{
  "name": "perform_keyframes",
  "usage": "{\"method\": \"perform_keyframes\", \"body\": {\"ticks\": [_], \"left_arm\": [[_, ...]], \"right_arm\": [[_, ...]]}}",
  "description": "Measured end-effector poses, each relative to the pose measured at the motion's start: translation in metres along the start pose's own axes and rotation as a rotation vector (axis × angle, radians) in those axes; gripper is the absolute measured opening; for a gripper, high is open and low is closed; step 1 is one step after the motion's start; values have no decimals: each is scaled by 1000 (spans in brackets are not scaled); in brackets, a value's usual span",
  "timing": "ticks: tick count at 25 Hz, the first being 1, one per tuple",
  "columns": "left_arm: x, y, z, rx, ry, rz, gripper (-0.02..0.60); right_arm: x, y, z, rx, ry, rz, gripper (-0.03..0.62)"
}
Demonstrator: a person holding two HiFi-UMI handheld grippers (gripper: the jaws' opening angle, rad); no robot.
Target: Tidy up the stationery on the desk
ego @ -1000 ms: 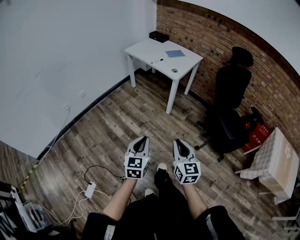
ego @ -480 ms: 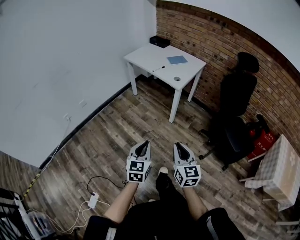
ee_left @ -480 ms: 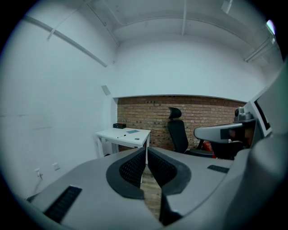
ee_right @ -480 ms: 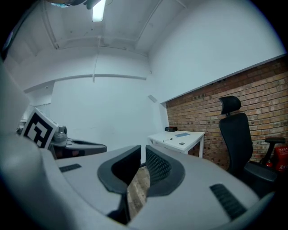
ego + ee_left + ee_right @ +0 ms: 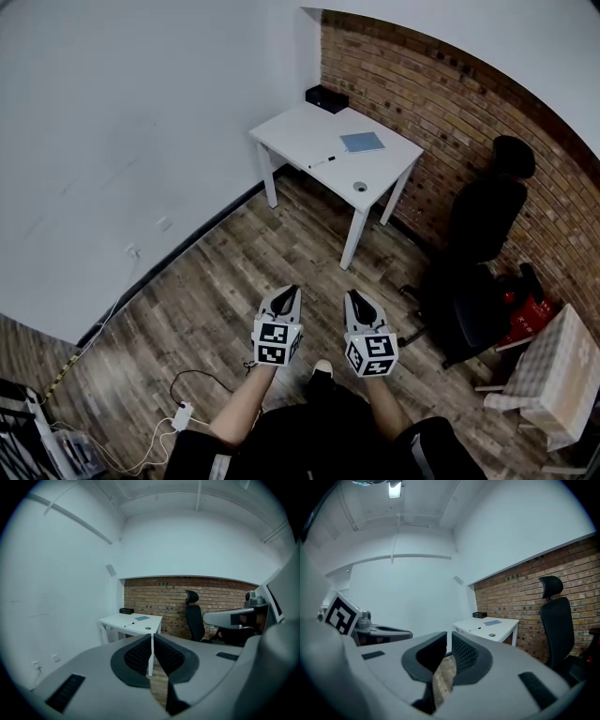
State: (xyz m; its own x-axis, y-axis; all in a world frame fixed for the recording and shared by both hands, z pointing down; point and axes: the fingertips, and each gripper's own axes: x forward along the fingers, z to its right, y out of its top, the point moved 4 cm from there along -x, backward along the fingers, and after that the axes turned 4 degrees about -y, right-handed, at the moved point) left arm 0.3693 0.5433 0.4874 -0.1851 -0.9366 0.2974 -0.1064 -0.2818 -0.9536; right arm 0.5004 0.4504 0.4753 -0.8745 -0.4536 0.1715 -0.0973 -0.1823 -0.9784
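Note:
A white desk (image 5: 309, 136) stands in the far corner against the brick wall. On it lie a black pen (image 5: 322, 162), a blue notebook (image 5: 362, 142), a small round thing (image 5: 360, 187) and a black box (image 5: 325, 97) at the back. Both grippers are held side by side over the wooden floor, well short of the desk. My left gripper (image 5: 287, 293) is shut with nothing in it, and my right gripper (image 5: 357, 297) is shut and empty too. The desk (image 5: 121, 621) shows ahead in the left gripper view, and the desk (image 5: 506, 627) also appears in the right gripper view.
A black office chair (image 5: 478, 253) stands right of the desk by the brick wall. A red object (image 5: 528, 317) and a pale box (image 5: 544, 375) sit at the far right. A white power strip (image 5: 179, 416) with cables lies on the floor at lower left.
Both grippers have come forward across the floor toward the desk, side by side. The desk and chair now sit lower and nearer in the head view. Jaws unchanged.

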Motion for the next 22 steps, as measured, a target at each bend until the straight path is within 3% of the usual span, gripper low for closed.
{"method": "perform_keyframes", "body": {"ticks": [11, 22], "left_arm": [[87, 29, -27, 0, 9, -18, 26], [138, 42, -42, -19, 37, -28, 26]], "right_arm": [[80, 25, 54, 9, 5, -6, 25], [132, 25, 89, 25, 41, -34, 25]]}}
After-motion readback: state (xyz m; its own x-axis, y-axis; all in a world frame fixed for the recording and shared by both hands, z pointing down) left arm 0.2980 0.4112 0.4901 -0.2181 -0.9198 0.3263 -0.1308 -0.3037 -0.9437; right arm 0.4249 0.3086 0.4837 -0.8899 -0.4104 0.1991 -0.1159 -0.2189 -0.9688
